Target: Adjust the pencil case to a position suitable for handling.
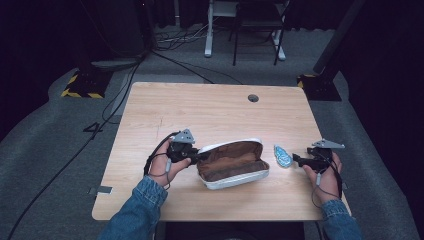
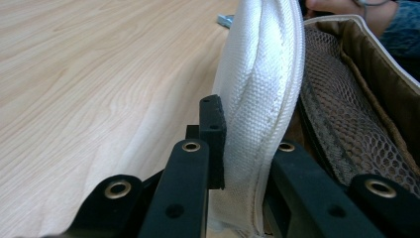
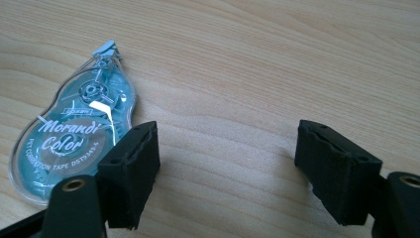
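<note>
Two claws over a wood table (image 1: 210,107): left claw (image 1: 196,156) pinches the pouch (image 1: 232,164) wall, right claw (image 1: 298,160) gapes

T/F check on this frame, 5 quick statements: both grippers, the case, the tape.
1. The left gripper is clamped on the white wall of the case. True.
2. The case is zipped shut. False: it lies open, brown lining and mesh pocket showing.
3. The right gripper holds the correction tape. False: its jaws are open over bare table, with the tape lying beside the left-hand jaw in the right gripper view.
4. The tape lies on the table between the case and the right gripper. True.
5. The tape is inside the case. False: it lies outside, on the wood.
</note>
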A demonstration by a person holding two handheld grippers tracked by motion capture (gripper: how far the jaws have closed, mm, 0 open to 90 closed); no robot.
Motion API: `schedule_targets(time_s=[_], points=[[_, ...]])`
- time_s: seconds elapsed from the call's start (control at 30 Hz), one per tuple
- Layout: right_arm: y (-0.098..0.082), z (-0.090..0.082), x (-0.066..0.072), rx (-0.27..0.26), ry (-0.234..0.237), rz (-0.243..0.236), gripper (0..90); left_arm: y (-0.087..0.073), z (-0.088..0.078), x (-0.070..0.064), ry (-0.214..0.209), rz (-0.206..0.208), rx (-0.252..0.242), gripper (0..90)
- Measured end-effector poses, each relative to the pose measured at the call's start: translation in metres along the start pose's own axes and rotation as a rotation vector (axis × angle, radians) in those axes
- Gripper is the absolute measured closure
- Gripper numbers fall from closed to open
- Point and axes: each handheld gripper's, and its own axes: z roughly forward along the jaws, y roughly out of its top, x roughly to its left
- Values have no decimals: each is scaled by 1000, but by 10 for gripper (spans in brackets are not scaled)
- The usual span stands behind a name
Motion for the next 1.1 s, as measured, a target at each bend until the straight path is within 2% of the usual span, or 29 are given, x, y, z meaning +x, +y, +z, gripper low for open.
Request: schedule_targets(time_s=[0.3,0.5,0.63,0.8,0.87,0.97,1.1], points=[[1,1,1,1,-1,2,253,3,3,-13,-31,25,1,839],[1,1,1,0,0,-1,254,4,9,-19,-91,32,-6,839],[1,1,1,0,1,-1,254,2,13,-21,-110,28,-5,838],[1,1,1,1,3,-1,254,-8,24,-18,-110,30,41,837],[1,1,1,0,3,-2,254,-13,26,-16,-125,10,43,836],[1,1,1,0,3,-2,254,-16,26,-14,-126,3,57,835],[1,1,1,1,3,-2,254,-19,28,-11,-111,0,83,831]])
